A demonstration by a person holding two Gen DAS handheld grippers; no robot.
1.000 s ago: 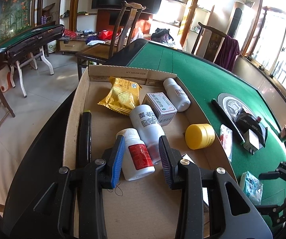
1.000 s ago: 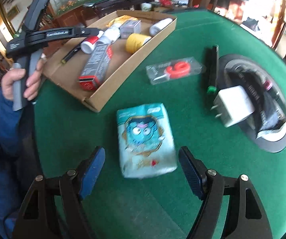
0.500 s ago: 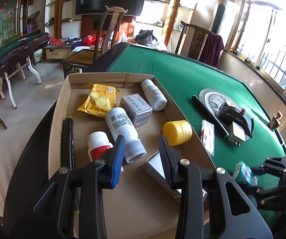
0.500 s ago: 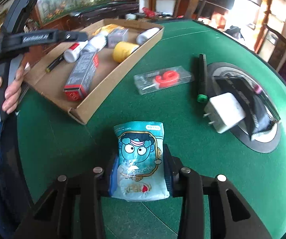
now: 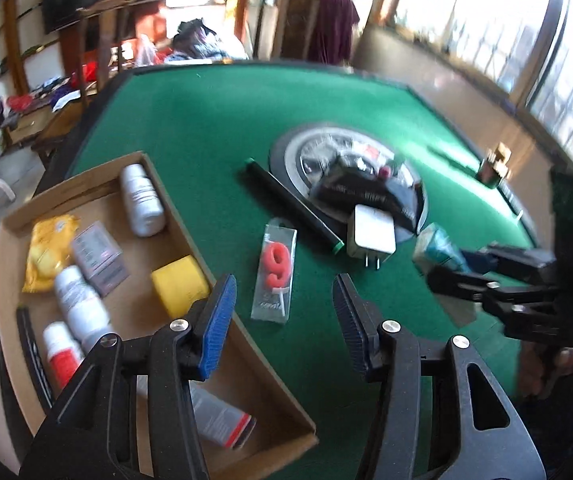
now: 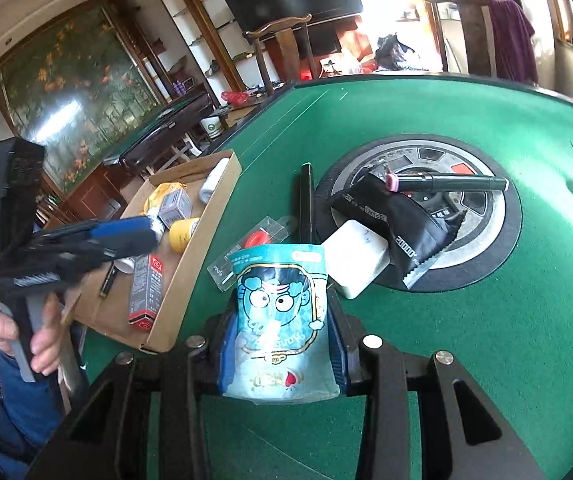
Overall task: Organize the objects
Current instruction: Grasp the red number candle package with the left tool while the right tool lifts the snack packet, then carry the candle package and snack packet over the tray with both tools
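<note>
My right gripper [image 6: 280, 354] is shut on a light-blue cartoon tissue pack [image 6: 282, 320], lifted off the green felt; the pack [image 5: 438, 250] also shows at the right of the left wrist view. My left gripper [image 5: 284, 316] has its jaws opening with nothing between them, above the clear packet with a red "9" candle [image 5: 276, 268], just right of the cardboard tray [image 5: 222, 276]. The tray holds white bottles [image 5: 142, 200], a yellow jar [image 5: 180, 286], a yellow sachet [image 5: 48, 248], small boxes and a black pen. In the right wrist view the left gripper [image 6: 126, 236] hovers over the tray [image 6: 202, 240].
On the felt lie a black marker [image 5: 294, 208], a white plug adapter [image 5: 372, 230] and a black pouch [image 5: 366, 192] on the round centre plate [image 6: 498, 236], with another pen [image 6: 446, 182] across it. A small box [image 5: 494, 168] stands far right. Chairs ring the table.
The right gripper closed on the tissue pack and lifted it. The left gripper swung right, from over the tray to above the candle packet, and its jaws widened.
</note>
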